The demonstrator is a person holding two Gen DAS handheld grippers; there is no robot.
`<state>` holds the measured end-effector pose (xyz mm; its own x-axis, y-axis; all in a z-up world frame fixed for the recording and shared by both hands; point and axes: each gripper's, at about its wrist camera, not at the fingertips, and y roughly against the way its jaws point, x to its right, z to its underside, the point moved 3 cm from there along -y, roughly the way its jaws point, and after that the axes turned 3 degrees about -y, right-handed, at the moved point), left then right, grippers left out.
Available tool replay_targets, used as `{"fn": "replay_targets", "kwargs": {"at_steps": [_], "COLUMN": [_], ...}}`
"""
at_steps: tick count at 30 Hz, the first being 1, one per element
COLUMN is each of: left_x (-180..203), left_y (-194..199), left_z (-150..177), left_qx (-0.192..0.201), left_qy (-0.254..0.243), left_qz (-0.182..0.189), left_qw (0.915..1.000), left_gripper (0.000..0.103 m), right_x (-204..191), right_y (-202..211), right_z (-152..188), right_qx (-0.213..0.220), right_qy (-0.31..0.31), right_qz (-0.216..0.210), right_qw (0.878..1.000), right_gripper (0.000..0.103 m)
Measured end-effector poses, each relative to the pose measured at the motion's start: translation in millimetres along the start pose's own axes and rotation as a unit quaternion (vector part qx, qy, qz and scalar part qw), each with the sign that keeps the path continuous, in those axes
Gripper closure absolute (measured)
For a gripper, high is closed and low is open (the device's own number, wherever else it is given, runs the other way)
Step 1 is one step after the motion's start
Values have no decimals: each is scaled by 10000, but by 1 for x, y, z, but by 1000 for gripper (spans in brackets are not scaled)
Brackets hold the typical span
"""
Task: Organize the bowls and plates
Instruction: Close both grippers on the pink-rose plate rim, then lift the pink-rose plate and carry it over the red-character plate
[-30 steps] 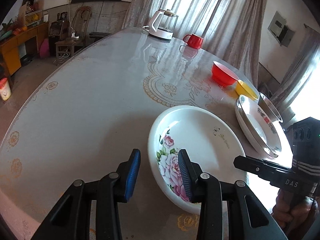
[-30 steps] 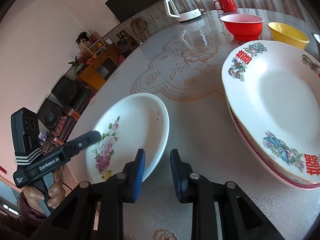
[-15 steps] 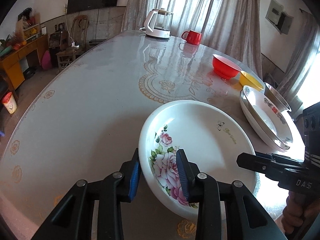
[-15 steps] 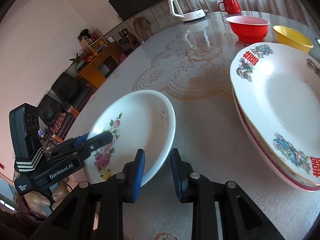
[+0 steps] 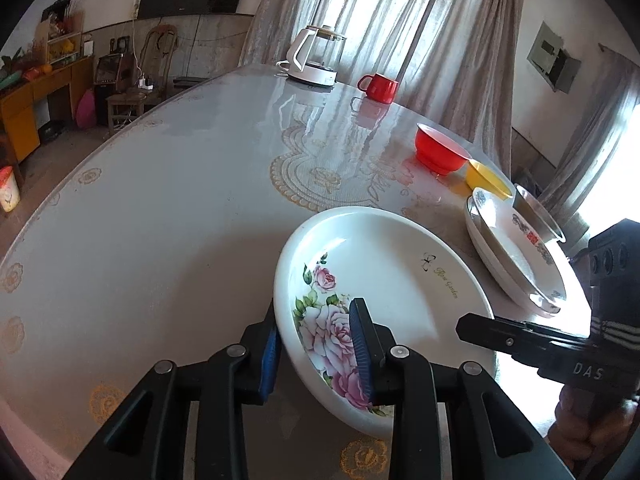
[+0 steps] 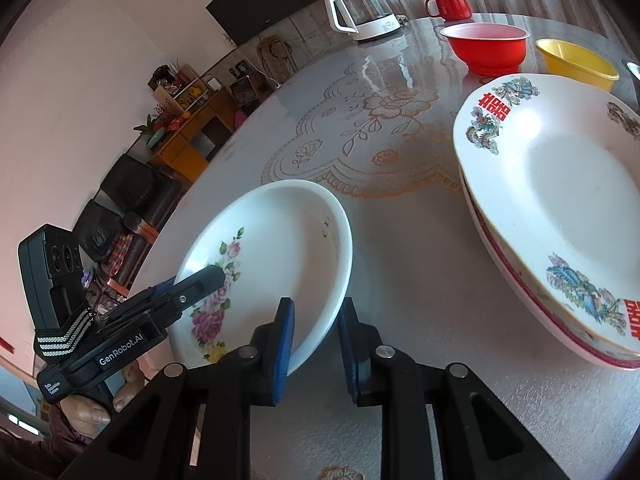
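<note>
- Rose plate (image 5: 384, 280), white and shallow, with a spray of pink roses and green leaves on one side of its well and a small butterfly mark with script lettering on the other, sits on the glossy table (image 5: 160, 220) with both tools at its rim.
- Left gripper (image 5: 316, 344) straddles the rim at the rose spray: one blue pad outside the edge, the other over the painted flowers, jaws closing, the outer pad at the rim; whether the pads already press cannot be told.
- Right gripper (image 6: 316, 340) straddles the opposite, plain edge of the same plate, rim between its blue pads, jaws closing with small gaps showing on both sides.
- Beyond the right gripper's fingers, to their right, a stack of plates (image 6: 560, 216) carries red double-happiness characters and coloured dragon motifs.
- Farther ahead stand a red bowl (image 6: 486, 48) and a yellow bowl (image 6: 576, 62), side by side.
- At the table's far end, a glass kettle (image 5: 314, 58) and a red mug (image 5: 380, 87).
</note>
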<state>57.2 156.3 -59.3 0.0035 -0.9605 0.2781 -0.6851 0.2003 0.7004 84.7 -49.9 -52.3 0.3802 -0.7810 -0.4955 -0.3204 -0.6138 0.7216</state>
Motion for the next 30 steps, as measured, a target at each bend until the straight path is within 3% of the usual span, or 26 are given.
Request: {"fn": "replay_targets", "kwargs": {"at_steps": [3, 9, 14, 22, 26, 30], "left_x": [-3, 7, 9, 14, 9, 11], "left_y": [7, 21, 3, 0, 8, 17], "left_z": [1, -4, 2, 7, 7, 1], "left_qx": [67, 287, -88, 0, 2, 84], "left_qy": [176, 228, 203, -78, 186, 268], "left_qz": [278, 596, 342, 204, 484, 622], "left_qw": [9994, 9975, 9992, 9998, 9987, 9977], "left_gripper": [72, 72, 73, 73, 73, 73], "right_x": [-3, 10, 19, 18, 17, 21], "right_y": [2, 10, 18, 17, 20, 24], "right_z": [2, 3, 6, 11, 12, 13], "right_qx": [74, 41, 67, 79, 112, 67], "right_qy": [135, -329, -629, -439, -342, -552], "right_qz": [171, -40, -219, -19, 105, -142], "right_qw": [9997, 9994, 9978, 9990, 9993, 9983], "right_gripper": [81, 82, 82, 80, 80, 80]}}
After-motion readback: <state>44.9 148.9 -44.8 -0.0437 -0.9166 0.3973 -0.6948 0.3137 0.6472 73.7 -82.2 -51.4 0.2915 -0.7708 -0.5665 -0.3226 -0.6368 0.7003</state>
